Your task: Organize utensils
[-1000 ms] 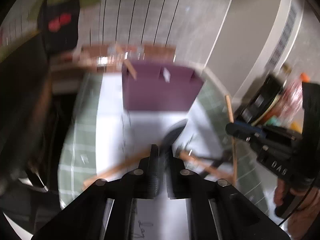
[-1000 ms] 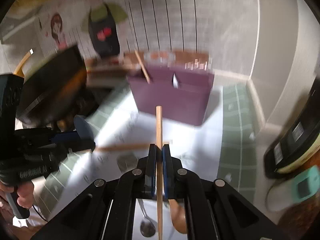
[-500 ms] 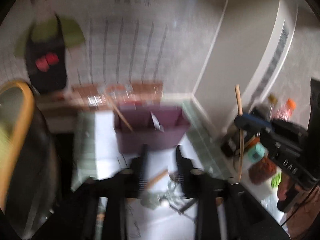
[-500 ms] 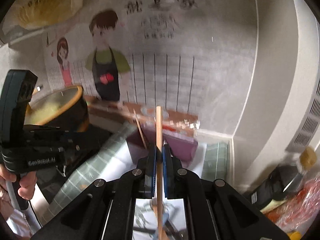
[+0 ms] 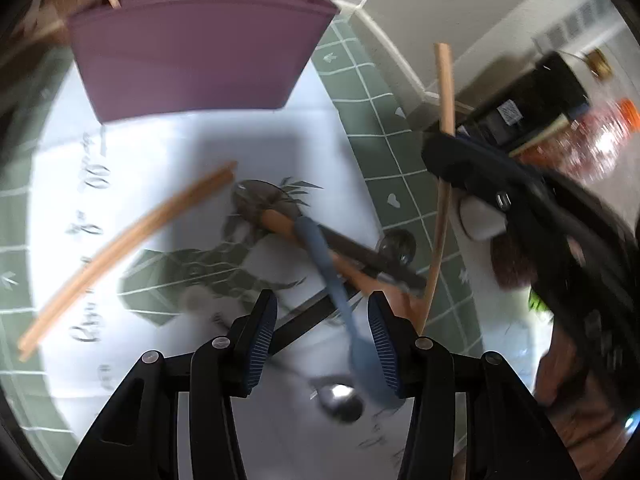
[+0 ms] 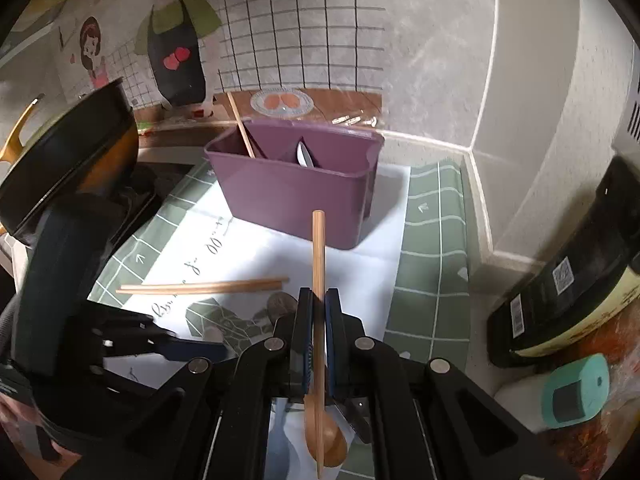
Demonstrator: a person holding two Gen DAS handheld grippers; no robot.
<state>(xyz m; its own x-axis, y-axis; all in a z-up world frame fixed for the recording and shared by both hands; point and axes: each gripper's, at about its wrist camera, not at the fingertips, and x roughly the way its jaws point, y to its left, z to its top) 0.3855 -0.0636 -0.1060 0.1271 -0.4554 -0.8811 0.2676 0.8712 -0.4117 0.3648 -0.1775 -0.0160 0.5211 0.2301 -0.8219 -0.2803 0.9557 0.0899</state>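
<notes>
A purple utensil holder (image 5: 192,52) (image 6: 292,196) stands at the back of the mat, with one chopstick and a white utensil in its compartments. My left gripper (image 5: 322,340) points down over a heap of utensils. Its jaws are opening, and a blue handle (image 5: 320,256) lies between them, close to the right pad and not pressed. My right gripper (image 6: 319,308) is shut on a single wooden chopstick (image 6: 319,256) (image 5: 445,80), held upright in front of the holder. A pair of chopsticks (image 5: 120,252) (image 6: 200,286) lies flat on the white sheet.
The heap holds a wooden spoon (image 6: 328,448), a black-handled tool (image 5: 368,256) and metal spoons (image 5: 340,400). A black pan (image 6: 68,160) stands at the left. At the right are a dark bottle (image 6: 568,292) and a teal object (image 6: 576,392). A green chequered mat (image 6: 436,264) covers the counter.
My left gripper went from shut to open and dropped closer to the utensil heap, now straddling the blue handle. My right gripper kept the chopstick, tilting up and back down.
</notes>
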